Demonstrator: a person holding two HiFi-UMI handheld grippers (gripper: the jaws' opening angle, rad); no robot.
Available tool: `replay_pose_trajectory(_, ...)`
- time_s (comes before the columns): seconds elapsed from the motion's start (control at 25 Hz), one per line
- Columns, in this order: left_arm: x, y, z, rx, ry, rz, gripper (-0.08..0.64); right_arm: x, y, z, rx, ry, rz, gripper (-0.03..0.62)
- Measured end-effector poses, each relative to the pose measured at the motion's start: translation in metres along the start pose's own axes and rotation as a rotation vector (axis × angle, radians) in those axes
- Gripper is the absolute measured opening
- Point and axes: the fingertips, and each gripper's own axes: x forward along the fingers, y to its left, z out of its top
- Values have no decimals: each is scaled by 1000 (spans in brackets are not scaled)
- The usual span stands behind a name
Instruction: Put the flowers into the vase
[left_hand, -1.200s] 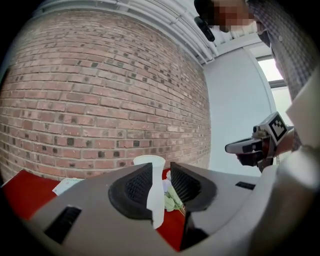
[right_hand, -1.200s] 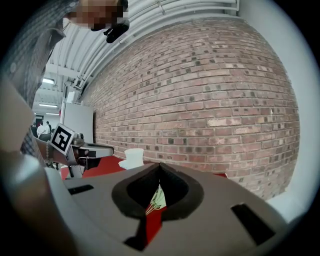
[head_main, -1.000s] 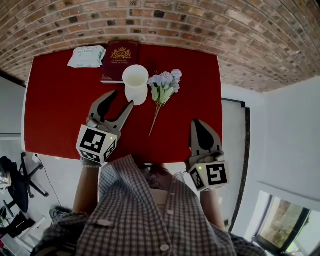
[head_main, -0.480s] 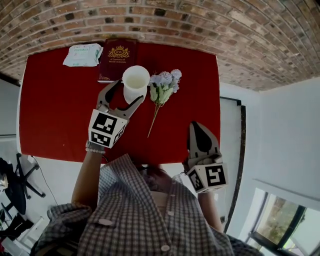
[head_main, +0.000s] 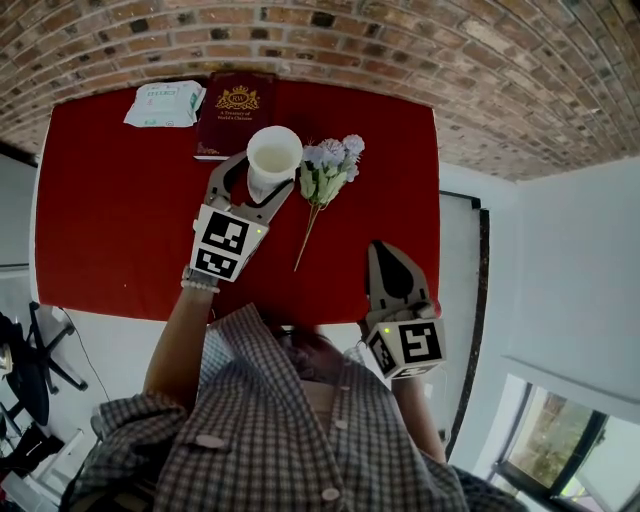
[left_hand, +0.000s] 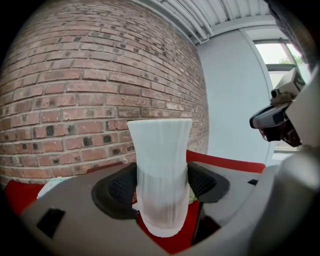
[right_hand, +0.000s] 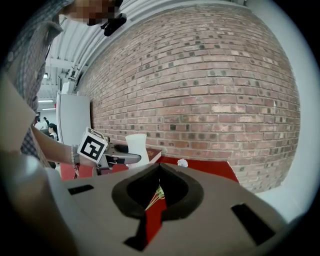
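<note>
Right gripper view: shut hand-held gripper (right_hand: 160, 167) hides part of the flowers (right_hand: 157, 193).

On the table (head_main: 110, 230) the vase (head_main: 273, 150) stands toward the far side. The flowers (head_main: 325, 172) lie just to its right with stems pointing toward the person, the book (head_main: 237, 110) lies behind it by the brick wall (head_main: 400, 50), and the packet (head_main: 165, 103) lies left of the book. The left gripper (head_main: 264, 176) has the vase between its 2 closing jaws, and the right gripper (head_main: 388, 262) is over the near edge, right of the stems.
</note>
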Motion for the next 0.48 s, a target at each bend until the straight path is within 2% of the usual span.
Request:
replay_pose_trajectory(0.2,-1,0,0,-3,-42,10,325,18,-3,-14,-32,47,5,6)
replay_pose_trajectory(0.36,-1,0,-1,-6,-50,9,324,30,-11,-25,8,115,-28,7)
replay_pose_trajectory(0.44,-1,0,-1,-8,-50,9,324,41,-13,-33,22,161,-11,18)
replay_pose_trajectory(0.48,-1,0,-1,-10,-49,10,324,47,-13,-36,22,188,2,48)
